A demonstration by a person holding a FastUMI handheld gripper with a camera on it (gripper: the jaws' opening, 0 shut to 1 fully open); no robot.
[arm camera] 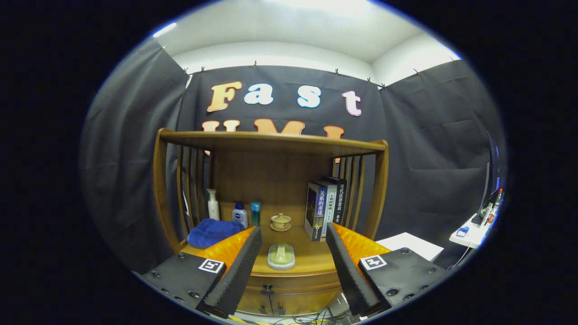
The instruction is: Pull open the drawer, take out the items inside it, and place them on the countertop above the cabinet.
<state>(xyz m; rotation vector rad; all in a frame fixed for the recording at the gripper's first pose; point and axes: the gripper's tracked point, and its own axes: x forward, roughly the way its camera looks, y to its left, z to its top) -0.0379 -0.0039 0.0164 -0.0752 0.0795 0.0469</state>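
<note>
Fingers cover part of the cabinet front, so I can hardly see the drawer. My gripper is wide open, holding nothing. Drawer is closed, between the fingers, under the countertop.
</note>
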